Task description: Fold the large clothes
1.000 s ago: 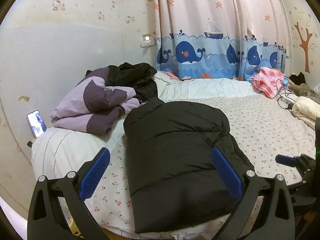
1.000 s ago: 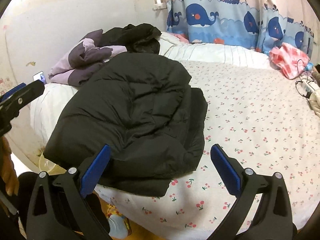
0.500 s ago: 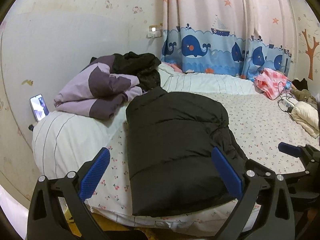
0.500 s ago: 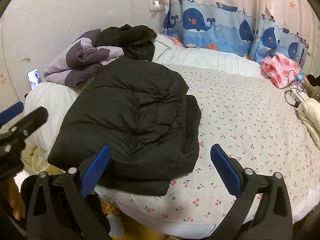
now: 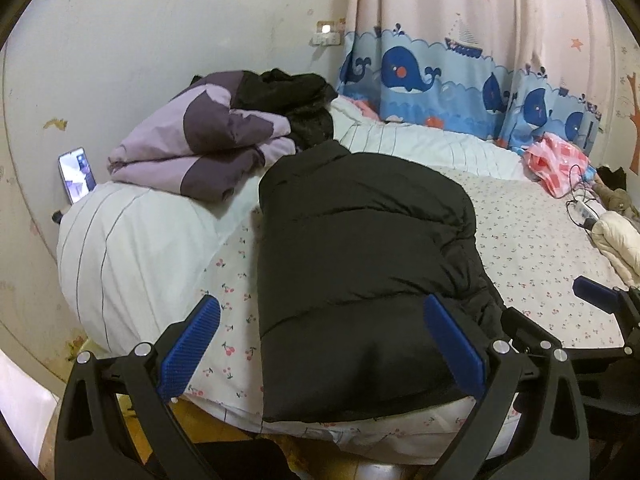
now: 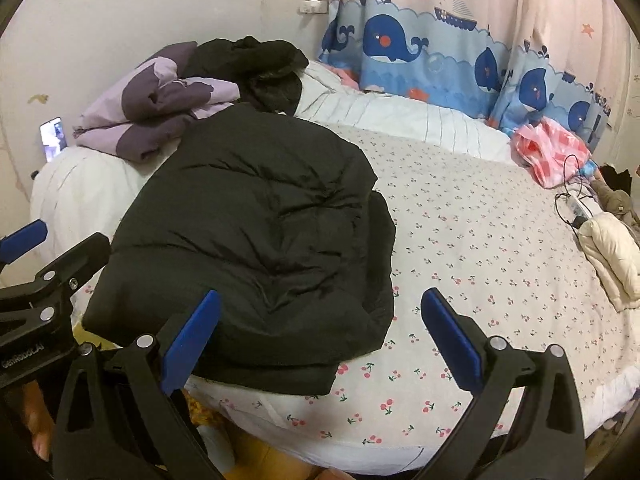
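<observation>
A black puffer jacket [image 5: 360,256] lies folded lengthwise on the cherry-print bedsheet [image 5: 532,240], its hem near the bed's front edge. My left gripper [image 5: 322,338] hovers open in front of that hem, holding nothing. The same jacket [image 6: 256,232] fills the left half of the right wrist view. My right gripper [image 6: 320,334] is open too, off the jacket's near right corner, with nothing between its blue pads [image 6: 450,338]. The left gripper [image 6: 44,276] shows at that view's left edge.
A folded purple jacket [image 5: 200,148] and a black garment [image 5: 296,108] are piled at the back left on the white duvet [image 5: 132,240]. A phone [image 5: 77,174] leans against the wall. A cream jacket [image 6: 612,256], pink cloth [image 6: 552,152] and cables lie at the right.
Both grippers have drawn back from the jacket and risen a little, so more of the bed's front edge shows. The jacket has not moved.
</observation>
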The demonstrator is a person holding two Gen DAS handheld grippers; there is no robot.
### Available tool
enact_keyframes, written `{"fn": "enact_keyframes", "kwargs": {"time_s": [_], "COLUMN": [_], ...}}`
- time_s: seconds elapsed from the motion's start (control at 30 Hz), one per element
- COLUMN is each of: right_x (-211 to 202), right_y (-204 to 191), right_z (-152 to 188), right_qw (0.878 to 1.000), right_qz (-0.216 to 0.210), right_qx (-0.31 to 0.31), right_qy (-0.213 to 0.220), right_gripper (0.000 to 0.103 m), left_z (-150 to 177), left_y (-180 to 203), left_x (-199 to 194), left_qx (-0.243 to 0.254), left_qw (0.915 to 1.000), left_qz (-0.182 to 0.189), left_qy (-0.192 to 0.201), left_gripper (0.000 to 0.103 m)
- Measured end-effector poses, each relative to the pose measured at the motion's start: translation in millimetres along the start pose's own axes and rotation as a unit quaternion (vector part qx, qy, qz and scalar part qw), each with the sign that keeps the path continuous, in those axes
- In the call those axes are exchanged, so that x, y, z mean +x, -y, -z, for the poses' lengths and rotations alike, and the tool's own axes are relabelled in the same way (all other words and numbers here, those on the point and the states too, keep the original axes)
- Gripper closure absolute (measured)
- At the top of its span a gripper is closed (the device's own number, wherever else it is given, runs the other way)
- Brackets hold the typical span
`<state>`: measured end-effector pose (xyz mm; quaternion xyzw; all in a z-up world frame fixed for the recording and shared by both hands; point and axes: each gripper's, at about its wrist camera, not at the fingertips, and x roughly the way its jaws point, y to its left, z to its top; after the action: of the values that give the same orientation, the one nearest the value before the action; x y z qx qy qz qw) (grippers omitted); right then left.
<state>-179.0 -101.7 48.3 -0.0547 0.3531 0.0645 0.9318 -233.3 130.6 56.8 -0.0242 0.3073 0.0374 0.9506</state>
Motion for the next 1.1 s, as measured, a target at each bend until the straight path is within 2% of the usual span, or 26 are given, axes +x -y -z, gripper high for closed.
{"fn": "enact_keyframes", "kwargs": {"time_s": [0.1,0.37,0.6,1.1], "right_x": [5.4,20.3,27.3,32.2], "right_y": [-1.8,5.6,11.1,5.6], "right_z": [-3.9,-3.4,-5.4,-9.2], "right_qw": [1.0,0.999,0.998,0.998], "right_qz": [0.016,0.009,0.013,0.02], "right_qx": [-0.003,0.016,0.027,0.02], "right_qy": [-0.015,-0.043,-0.053,-0.052], "right_gripper": [0.006,0.006,0.006,0.006], "left_z": [-1.5,-0.6,-0.1,-4.5], "left_y": [-2.1,0.2,5.2,-3.6], "left_x": [5.8,14.0,22.3,26.0], "left_qx": [-0.008,-0.01,-0.004,-0.019], "left_qw": [0.9998,0.9988,0.9964,0.9953], "left_qz": [0.0,0.007,0.041,0.047], "left_qy": [-0.019,-0.046,-0.074,-0.083], "left_gripper": [0.006,0.006,0.006,0.006]}}
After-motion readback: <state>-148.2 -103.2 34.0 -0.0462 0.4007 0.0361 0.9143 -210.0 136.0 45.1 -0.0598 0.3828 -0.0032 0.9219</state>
